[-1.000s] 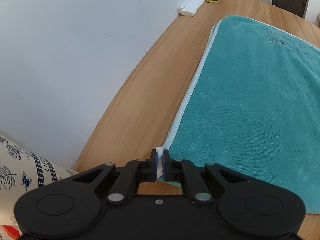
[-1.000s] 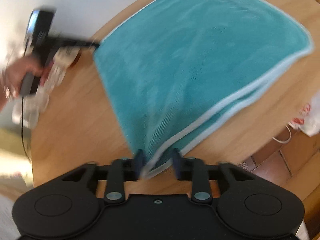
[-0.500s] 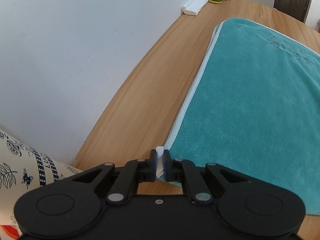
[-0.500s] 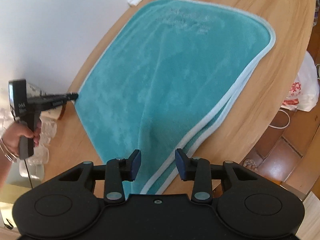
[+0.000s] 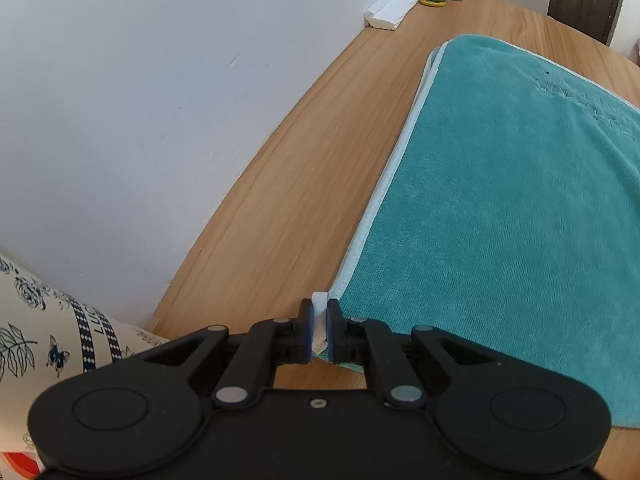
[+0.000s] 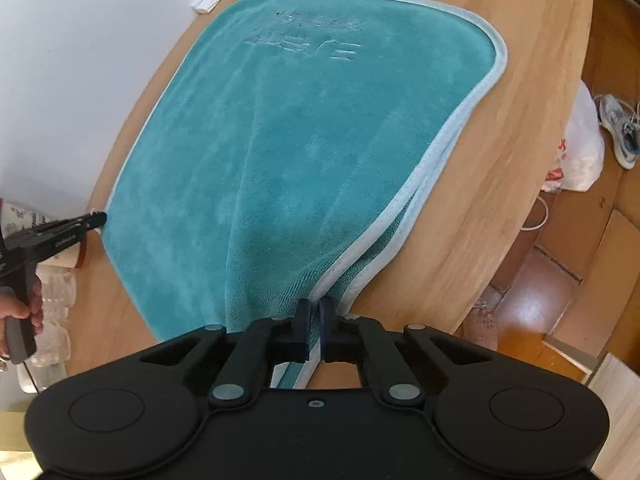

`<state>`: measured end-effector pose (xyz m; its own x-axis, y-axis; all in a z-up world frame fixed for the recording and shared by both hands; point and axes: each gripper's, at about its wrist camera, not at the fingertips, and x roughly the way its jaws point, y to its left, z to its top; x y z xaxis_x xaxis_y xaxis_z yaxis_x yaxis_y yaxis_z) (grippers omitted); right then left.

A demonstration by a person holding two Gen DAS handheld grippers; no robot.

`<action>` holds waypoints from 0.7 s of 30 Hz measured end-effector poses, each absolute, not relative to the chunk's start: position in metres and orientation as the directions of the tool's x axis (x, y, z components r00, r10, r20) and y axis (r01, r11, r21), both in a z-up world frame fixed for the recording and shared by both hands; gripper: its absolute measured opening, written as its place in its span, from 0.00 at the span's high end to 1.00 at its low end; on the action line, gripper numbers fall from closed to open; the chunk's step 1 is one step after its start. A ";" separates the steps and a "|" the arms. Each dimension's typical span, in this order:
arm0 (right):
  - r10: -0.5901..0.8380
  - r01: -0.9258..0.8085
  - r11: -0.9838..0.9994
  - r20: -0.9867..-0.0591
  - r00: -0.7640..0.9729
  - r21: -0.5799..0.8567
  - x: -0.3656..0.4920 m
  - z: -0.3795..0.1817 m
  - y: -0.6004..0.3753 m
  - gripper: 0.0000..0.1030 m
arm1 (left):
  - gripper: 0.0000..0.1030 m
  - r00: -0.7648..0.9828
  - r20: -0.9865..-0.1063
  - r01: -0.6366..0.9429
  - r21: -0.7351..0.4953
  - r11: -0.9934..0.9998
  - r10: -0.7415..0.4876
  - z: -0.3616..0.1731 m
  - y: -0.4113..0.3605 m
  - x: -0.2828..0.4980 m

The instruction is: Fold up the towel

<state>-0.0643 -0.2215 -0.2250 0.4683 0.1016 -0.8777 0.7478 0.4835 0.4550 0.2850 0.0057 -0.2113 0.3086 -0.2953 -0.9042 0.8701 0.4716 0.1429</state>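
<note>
The big wooden table point(image 5: 304, 184) has the teal towel point(image 5: 500, 208) lying on it, folded in two with its pale edges lined up. The left gripper point(image 5: 319, 330) pinches the white tag at one near corner (its fingers are squeezed tight), and the right gripper point(image 6: 314, 330) has its fingers closed on the other near corner, lifting it a little.

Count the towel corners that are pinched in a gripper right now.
2. The left gripper pinches the towel's near corner on the wall side; the right gripper pinches the near corner by the table edge. The far corners lie free.
</note>
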 end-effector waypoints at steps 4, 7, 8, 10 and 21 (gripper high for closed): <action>0.090 0.732 0.505 -0.872 0.481 0.457 -0.070 -0.214 -0.218 1.00 | 0.94 0.310 -0.903 0.871 0.145 0.469 -0.297 -0.210 0.006 0.285; 0.093 0.725 0.517 -0.871 0.482 0.456 -0.075 -0.203 -0.212 1.00 | 0.94 0.312 -0.901 0.872 0.147 0.467 -0.300 -0.209 0.007 0.284; 0.101 0.725 0.515 -0.872 0.479 0.458 -0.076 -0.202 -0.212 1.00 | 0.94 0.308 -0.903 0.872 0.142 0.468 -0.301 -0.208 0.008 0.284; 0.118 0.720 0.509 -0.867 0.484 0.471 -0.072 -0.204 -0.211 0.99 | 0.94 0.308 -0.903 0.873 0.142 0.467 -0.300 -0.209 0.008 0.283; 0.123 0.753 0.492 -0.892 0.436 0.436 -0.058 -0.215 -0.208 0.81 | 0.94 0.298 -0.906 0.869 0.127 0.478 -0.301 -0.206 0.010 0.284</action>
<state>-0.0576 -0.2076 -0.2146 0.4357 0.1231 -0.8916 0.7534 0.4922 0.4361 0.2838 0.0101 -0.2060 0.2983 -0.3013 -0.9057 0.8689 0.4785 0.1270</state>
